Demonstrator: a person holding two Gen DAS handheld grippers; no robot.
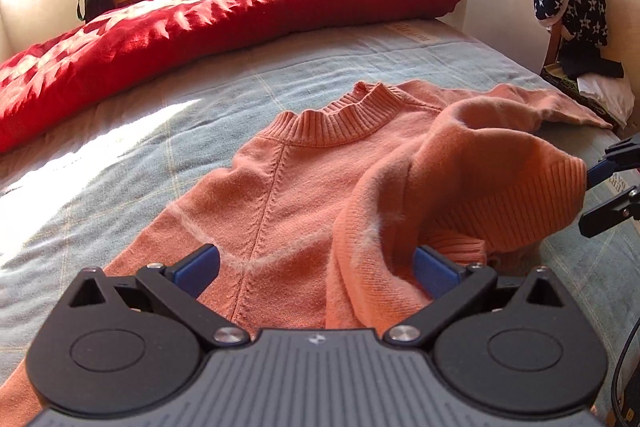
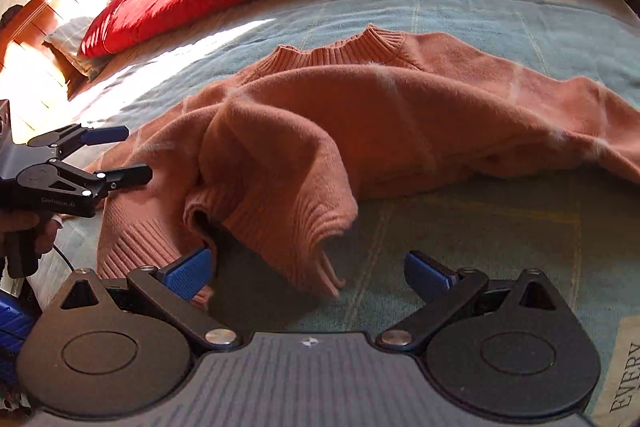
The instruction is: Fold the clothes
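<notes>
- Salmon-orange knitted sweater with ribbed collar (image 1: 304,187) spread on the pale blue checked bed cover (image 1: 120,155): collar at the far side, hem toward the near edge.
- Left half flat; right side bunched, with a ribbed cuff or hem corner (image 2: 280,203) humped over the body, and one sleeve (image 2: 560,115) trailing to the right.
- No neat folded packet visible: partly gathered at best. Could equally be a fold under way or a heap being laid out.
- Left gripper (image 1: 316,269): fingers spread, low over the near hem, pinching nothing.
- Right gripper (image 2: 308,277): fingers spread beside the humped cuff, holding nothing.
- Red quilt (image 1: 200,27) bunched along the far side.
</notes>
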